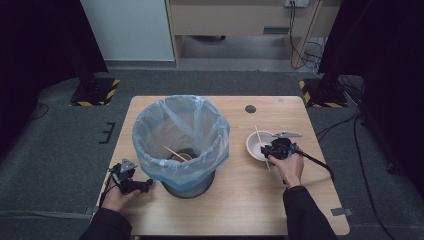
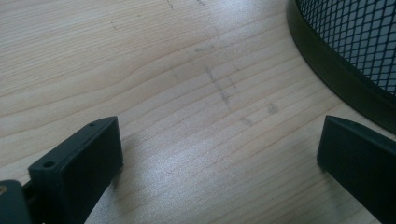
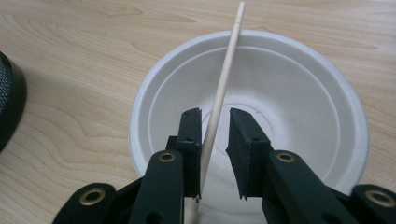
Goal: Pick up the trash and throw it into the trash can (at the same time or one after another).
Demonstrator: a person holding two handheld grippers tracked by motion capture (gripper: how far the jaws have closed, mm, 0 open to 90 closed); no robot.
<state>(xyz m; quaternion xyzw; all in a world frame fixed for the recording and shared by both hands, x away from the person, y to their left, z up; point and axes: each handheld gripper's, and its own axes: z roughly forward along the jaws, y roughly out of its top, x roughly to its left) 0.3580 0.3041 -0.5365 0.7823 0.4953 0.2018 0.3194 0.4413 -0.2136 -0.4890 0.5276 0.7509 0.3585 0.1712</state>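
Note:
A white paper bowl (image 3: 289,93) sits on the wooden table (image 1: 250,200), right of a mesh bin (image 1: 180,145) lined with a pale blue bag. A wooden chopstick (image 3: 226,70) lies across the bowl, its far tip past the rim. My right gripper (image 3: 215,126) hangs over the bowl with its jaws on either side of the stick; the stick rests against the left jaw and a gap shows at the right jaw. Another stick (image 1: 174,153) lies inside the bin. My left gripper (image 2: 219,154) rests open on the table beside the bin's base (image 2: 327,70), nothing between its jaws.
The bin stands mid-table between the two hands. A small dark round mark (image 1: 250,108) sits near the table's far edge. Bare wood lies in front of the bin and bowl. Grey carpet surrounds the table.

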